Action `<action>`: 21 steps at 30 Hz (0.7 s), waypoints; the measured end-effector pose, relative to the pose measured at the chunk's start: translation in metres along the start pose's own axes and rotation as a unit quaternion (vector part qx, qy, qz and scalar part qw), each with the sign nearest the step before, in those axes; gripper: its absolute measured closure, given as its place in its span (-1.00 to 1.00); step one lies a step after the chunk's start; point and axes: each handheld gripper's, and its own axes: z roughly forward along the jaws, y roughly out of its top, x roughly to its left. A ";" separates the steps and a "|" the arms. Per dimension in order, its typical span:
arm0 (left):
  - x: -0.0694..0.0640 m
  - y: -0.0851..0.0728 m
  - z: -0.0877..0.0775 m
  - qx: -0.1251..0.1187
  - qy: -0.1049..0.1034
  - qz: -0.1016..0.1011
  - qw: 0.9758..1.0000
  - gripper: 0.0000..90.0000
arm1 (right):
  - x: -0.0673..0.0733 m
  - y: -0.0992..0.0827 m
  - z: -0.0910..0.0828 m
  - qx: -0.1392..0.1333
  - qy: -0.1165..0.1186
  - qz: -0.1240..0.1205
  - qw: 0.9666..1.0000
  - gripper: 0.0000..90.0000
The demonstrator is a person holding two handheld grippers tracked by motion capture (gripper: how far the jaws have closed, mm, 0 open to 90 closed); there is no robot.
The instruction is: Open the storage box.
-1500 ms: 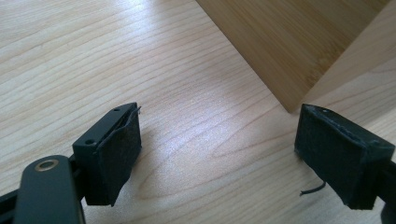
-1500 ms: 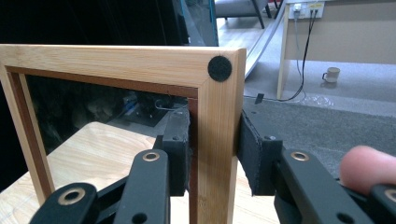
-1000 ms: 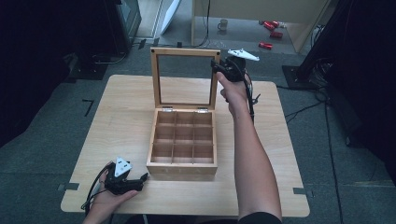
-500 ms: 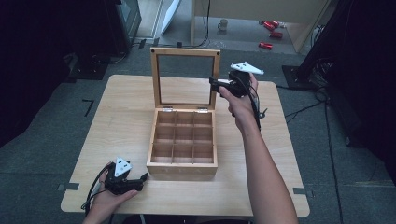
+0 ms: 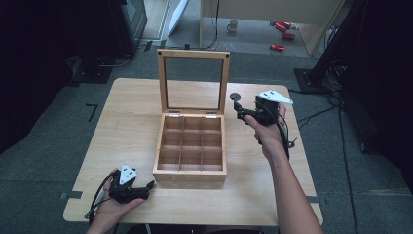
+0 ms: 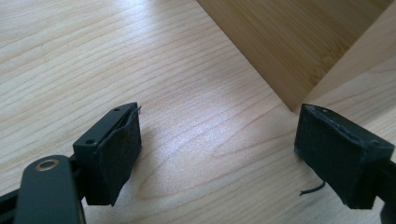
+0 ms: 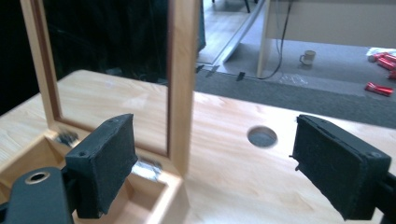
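Note:
A wooden box [image 5: 190, 176] with several empty compartments stands mid-table. Its glass-paned lid [image 5: 193, 53] is raised upright at the back. My right gripper [image 5: 239, 110] hovers just right of the lid's lower right corner, open; its jaws have just been opening and grip nothing. In the right gripper view the lid's right post [image 7: 182, 70] stands ahead between the pads [image 7: 105, 154] of the right gripper [image 7: 212, 140], untouched. My left gripper [image 5: 147, 187] lies open on the table near the box's front left corner. In its own view the left gripper [image 6: 219, 140] faces that box corner [image 6: 289, 56].
A round hole [image 5: 235, 96] pierces the table [image 5: 126, 122] just behind the right gripper. On the floor beyond lie red cans [image 5: 277, 47] and a mug [image 5: 233, 25]. Dark equipment stands flank the table on both sides.
My right gripper let go of the lid's top right corner, opened, and moved down and toward me beside the box. The lid stays upright. The left gripper has not moved.

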 end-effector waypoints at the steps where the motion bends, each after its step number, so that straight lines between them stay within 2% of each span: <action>1: 0.000 0.000 0.000 0.000 0.000 0.000 1.000 -0.66 | -0.002 -0.004 -0.003 0.001 -0.003 0.001 1.000 -0.71; 9: 0.000 0.000 0.000 0.000 0.000 0.000 1.000 -0.66 | -0.020 -0.032 -0.022 0.009 -0.023 0.010 1.000 -0.71; 21: 0.000 0.000 0.000 0.000 0.000 0.000 1.000 -0.66 | -0.052 -0.086 -0.054 0.025 -0.056 0.037 0.997 -0.71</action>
